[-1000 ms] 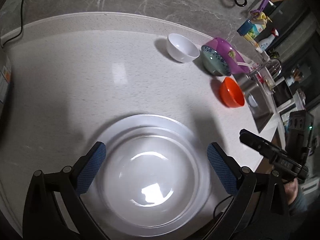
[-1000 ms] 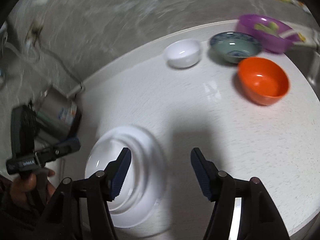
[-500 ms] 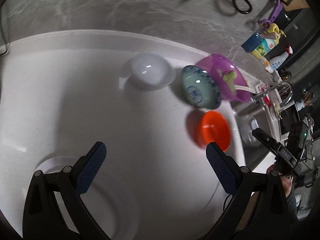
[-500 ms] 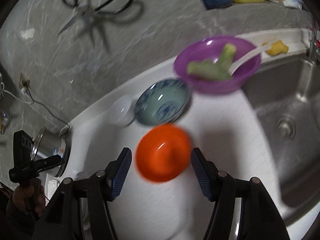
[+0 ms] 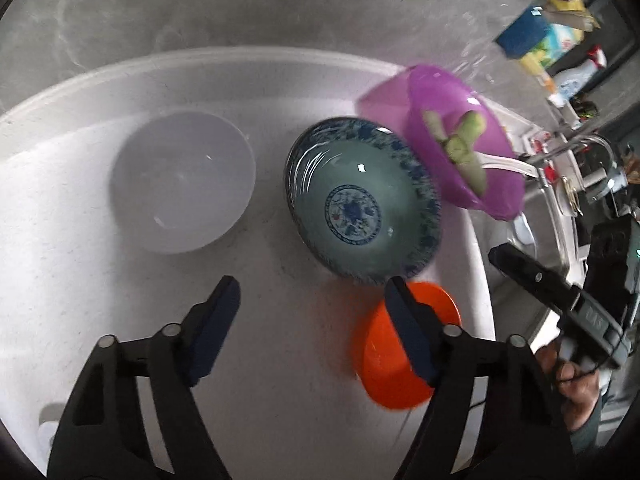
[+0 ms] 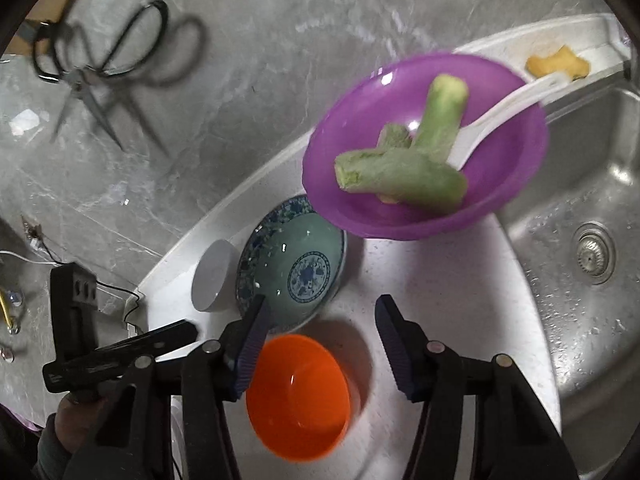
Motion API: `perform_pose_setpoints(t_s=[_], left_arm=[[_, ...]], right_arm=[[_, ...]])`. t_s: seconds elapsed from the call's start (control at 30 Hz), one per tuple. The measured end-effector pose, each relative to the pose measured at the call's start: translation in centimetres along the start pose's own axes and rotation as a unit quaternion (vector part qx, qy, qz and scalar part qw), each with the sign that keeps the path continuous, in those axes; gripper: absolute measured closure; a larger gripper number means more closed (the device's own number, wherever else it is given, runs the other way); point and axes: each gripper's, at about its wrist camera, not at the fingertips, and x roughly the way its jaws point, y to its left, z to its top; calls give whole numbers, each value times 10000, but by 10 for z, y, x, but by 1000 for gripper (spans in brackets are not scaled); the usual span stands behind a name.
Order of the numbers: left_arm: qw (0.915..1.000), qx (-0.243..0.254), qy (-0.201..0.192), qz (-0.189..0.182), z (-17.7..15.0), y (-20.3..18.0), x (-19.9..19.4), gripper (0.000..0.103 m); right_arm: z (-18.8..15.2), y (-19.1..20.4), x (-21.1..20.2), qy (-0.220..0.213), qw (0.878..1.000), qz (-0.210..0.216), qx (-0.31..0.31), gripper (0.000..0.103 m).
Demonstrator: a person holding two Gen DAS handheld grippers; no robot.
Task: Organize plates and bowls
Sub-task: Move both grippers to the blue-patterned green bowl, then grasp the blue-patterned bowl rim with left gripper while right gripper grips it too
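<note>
Four bowls crowd the white counter (image 5: 80,260) near the sink: a white bowl (image 5: 184,182), a blue-patterned green bowl (image 5: 360,200), a purple bowl (image 5: 460,140) holding green stalks and a white spoon, and an orange bowl (image 5: 400,360). My left gripper (image 5: 311,292) hovers just short of the patterned bowl, its jaws closing over bare counter. Its right finger overlaps the orange bowl's edge. My right gripper (image 6: 322,308) hangs over the orange bowl (image 6: 298,396), jaws closing, the bowl below and between its fingers but not pinched. Beyond lie the patterned bowl (image 6: 292,264), the white bowl (image 6: 212,276) and the purple bowl (image 6: 424,148).
A steel sink (image 6: 580,240) drops off right of the bowls. Scissors (image 6: 100,60) hang on the marble wall. Bottles and a blue box (image 5: 524,32) stand on a shelf at the far right. A hand (image 5: 576,380) holds the other gripper by the counter's edge.
Both grippers swept away from the white plates towards the bowls by the sink. The plates dropped out of view and the bowls now fill the frames. Both pairs of jaws have narrowed.
</note>
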Motion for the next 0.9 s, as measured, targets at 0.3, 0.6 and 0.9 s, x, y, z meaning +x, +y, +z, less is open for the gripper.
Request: perform_pose_setpoints(t_s=[0.3,0.6,0.9], left_arm=[[9997,-189,181,-26,30,11,44,35],[9993,-156,326,53,46,9,74,47],[9987,-169,480,25,48,13,93,90]], right_arm=[[13,-15,44,420,9980,-163,444,48],[21,-12,78,680,9964,-376,349,74],[17,-10,86,725,9957,-445,356,88]])
